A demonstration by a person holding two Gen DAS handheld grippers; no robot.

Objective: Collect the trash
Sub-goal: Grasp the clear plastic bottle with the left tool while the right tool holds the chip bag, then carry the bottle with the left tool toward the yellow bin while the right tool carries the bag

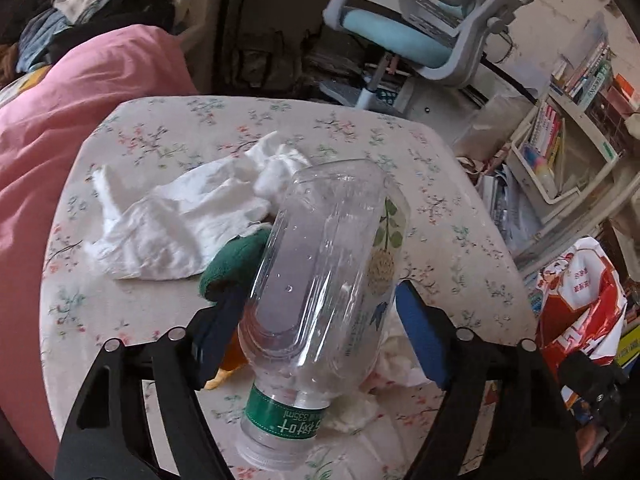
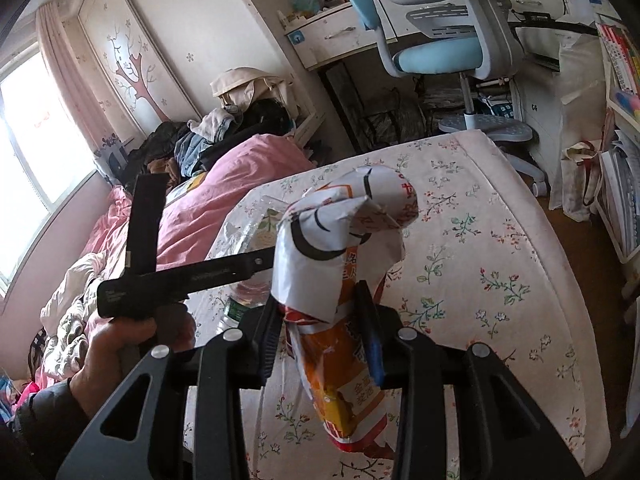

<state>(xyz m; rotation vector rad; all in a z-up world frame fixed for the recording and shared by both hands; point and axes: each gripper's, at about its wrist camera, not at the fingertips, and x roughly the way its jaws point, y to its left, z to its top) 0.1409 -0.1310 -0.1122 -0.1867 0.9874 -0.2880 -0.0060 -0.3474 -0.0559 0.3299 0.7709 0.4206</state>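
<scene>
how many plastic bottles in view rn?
1. The clear plastic bottle lies on the floral bed surface, cap end toward the camera, between the left gripper's pads. More could be hidden under the white tissue.

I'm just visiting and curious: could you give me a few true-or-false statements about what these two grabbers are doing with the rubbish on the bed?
1. The right gripper is clamped on a snack bag. True.
2. The plastic bottle stands upright. False: it lies on its side between the left gripper's fingers.
3. A crumpled white tissue lies on the flowered sheet. True.
4. The bottle is full of water. False: it looks empty.
5. The desk chair has a red seat. False: it is light blue.
</scene>
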